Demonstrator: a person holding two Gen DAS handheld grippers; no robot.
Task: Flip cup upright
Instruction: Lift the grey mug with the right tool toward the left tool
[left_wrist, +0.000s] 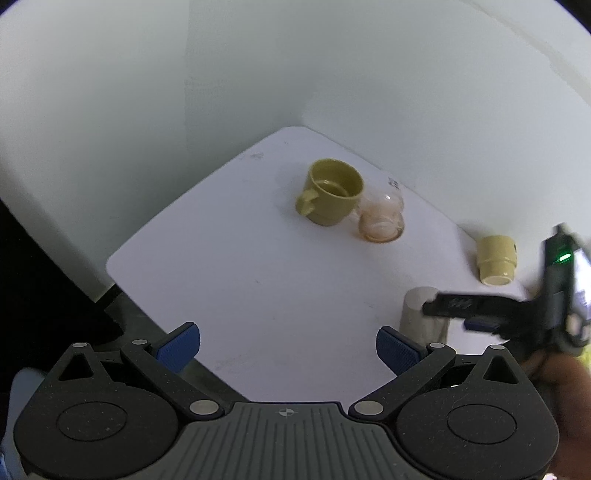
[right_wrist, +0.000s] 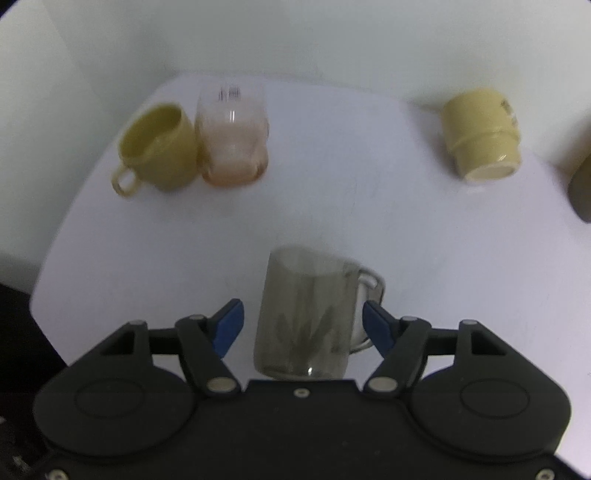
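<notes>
Standing between the wide-open jaws of the right gripper (right_wrist: 303, 326), the grey translucent glass mug with a leaf print (right_wrist: 308, 314) is on the white table (right_wrist: 424, 229), its handle toward the right pad; neither pad touches it, and I cannot tell which end is up. The left gripper (left_wrist: 288, 349) hangs open and holds nothing. Far behind, an olive-yellow plastic cup (right_wrist: 157, 153) stands touching a clear pinkish glass (right_wrist: 232, 138). An upside-down cream ceramic cup (right_wrist: 482, 134) stands well apart.
</notes>
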